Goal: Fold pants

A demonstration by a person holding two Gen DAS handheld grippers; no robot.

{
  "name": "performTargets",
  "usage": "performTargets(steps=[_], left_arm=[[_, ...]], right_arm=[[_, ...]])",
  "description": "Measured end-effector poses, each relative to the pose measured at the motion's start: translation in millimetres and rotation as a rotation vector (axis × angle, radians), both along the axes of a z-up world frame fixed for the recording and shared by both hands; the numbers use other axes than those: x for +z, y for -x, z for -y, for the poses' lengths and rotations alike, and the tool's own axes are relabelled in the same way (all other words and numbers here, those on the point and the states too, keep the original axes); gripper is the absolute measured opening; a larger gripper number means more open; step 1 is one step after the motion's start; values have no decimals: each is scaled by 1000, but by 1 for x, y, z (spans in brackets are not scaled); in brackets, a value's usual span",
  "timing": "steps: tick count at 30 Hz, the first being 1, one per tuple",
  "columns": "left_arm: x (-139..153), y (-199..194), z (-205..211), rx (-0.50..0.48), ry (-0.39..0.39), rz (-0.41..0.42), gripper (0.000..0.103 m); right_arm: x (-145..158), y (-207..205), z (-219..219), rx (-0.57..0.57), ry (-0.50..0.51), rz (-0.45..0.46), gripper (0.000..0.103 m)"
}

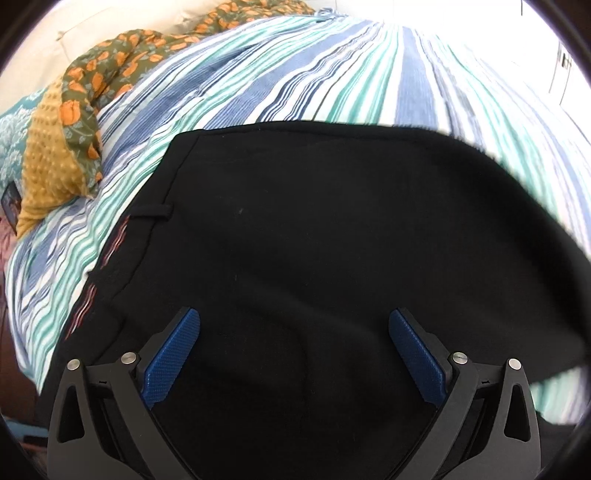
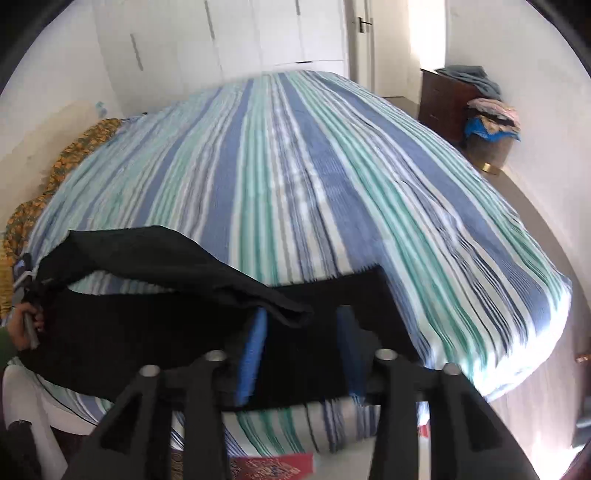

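Black pants (image 1: 314, 240) lie on the striped bedspread (image 1: 295, 74), waistband and a belt loop (image 1: 153, 214) at the left. My left gripper (image 1: 294, 317) is open just above the black fabric, nothing between its blue pads (image 1: 173, 358). In the right wrist view the pants (image 2: 140, 325) lie at the bed's near edge, with one fold lifted (image 2: 184, 258) across the view. My right gripper (image 2: 304, 317) is open; the hanging end of that fold sits by its left pad (image 2: 253, 354). The other gripper and hand (image 2: 26, 317) show at the far left.
A floral and mustard blanket (image 1: 74, 122) is bunched at the bed's far left. The striped bedspread (image 2: 295, 177) stretches away. A dark dresser (image 2: 443, 99) and a stool with piled clothes (image 2: 491, 136) stand right of the bed. White wardrobe doors (image 2: 240, 33) are behind.
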State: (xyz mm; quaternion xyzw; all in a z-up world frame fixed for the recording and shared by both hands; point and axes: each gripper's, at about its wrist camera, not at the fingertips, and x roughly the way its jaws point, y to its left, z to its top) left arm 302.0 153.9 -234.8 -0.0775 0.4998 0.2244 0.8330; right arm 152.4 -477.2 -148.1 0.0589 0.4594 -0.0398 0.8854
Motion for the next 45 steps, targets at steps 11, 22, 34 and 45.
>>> performTargets(steps=[11, 22, 34, 45], left_arm=[[28, 142, 144, -259, 272, 167, 102], [-9, 149, 172, -365, 178, 78, 102], [-21, 152, 179, -383, 110, 48, 103], [-21, 154, 184, -393, 95, 39, 103]], right_arm=[[-4, 32, -97, 233, -169, 91, 89], [-100, 11, -198, 435, -255, -77, 91], [-113, 15, -212, 444, -221, -34, 103], [-111, 16, -213, 444, -213, -28, 103]])
